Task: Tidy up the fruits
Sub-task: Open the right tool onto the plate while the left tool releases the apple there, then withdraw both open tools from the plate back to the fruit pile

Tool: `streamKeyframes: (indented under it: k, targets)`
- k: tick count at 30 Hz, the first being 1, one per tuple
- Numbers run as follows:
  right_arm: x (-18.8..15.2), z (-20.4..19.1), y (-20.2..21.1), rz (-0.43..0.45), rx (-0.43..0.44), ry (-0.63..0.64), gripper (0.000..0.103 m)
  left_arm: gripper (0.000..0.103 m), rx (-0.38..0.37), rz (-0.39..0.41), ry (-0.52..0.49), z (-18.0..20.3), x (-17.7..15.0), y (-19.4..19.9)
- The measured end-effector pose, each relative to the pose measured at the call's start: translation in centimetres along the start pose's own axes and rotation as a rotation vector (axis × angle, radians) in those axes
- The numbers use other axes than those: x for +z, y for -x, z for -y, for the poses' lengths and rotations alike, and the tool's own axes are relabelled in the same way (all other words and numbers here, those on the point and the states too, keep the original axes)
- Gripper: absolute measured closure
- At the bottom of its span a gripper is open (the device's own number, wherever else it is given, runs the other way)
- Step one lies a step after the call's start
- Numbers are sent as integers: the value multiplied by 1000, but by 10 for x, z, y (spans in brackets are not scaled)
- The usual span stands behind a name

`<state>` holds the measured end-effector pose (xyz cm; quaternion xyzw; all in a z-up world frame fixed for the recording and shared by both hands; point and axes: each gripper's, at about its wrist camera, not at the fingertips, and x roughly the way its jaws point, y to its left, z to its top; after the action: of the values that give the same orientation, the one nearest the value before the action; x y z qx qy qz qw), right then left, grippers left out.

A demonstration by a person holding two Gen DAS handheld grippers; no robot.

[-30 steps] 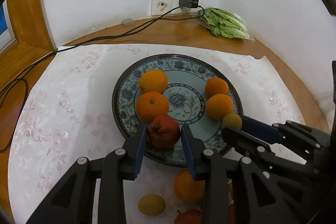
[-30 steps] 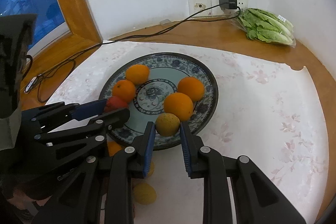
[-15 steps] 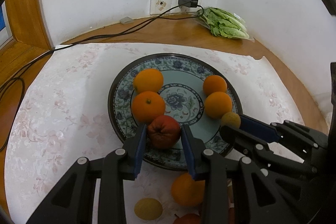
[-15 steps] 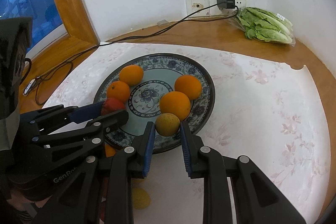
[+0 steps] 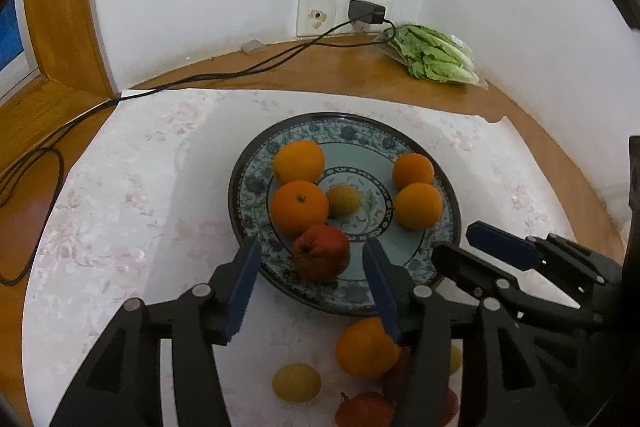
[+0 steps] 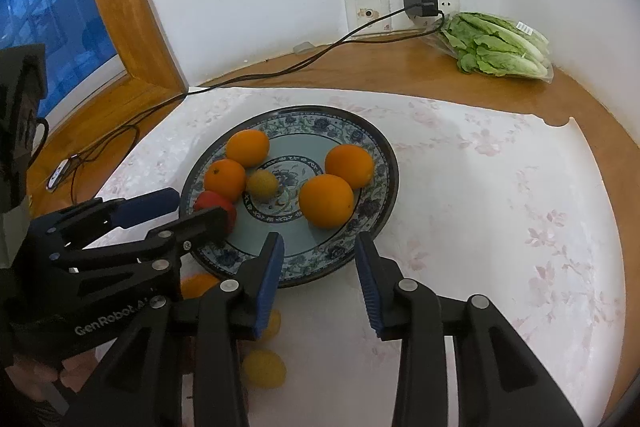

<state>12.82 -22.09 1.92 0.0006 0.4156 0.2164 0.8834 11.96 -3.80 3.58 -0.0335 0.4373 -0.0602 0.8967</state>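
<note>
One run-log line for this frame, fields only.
left gripper: just opened, pads clear of red apple | right gripper: just opened, nothing between | small yellow fruit: mid-plate | plate: six fruits

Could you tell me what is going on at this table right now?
A person with a gripper in each hand is moving fruit onto a patterned plate. The left gripper has just been opening and its pads now stand clear of the red apple on the plate. The right gripper has also just been opening, with nothing between its pads; the small yellow fruit lies near the plate's middle. Four oranges sit on the plate, and more fruit waits on the cloth.
</note>
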Motion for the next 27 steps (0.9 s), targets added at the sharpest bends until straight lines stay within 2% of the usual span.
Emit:
streamKeyframes:
  k: [15,27]
  targets:
    - [-10,-8,24,17,14,3,62,46,-19,-6,19,-7,-12,30]
    - [-24,-10,35,-1,26,-10,61,46,-16,-31,52,-19,-31,39]
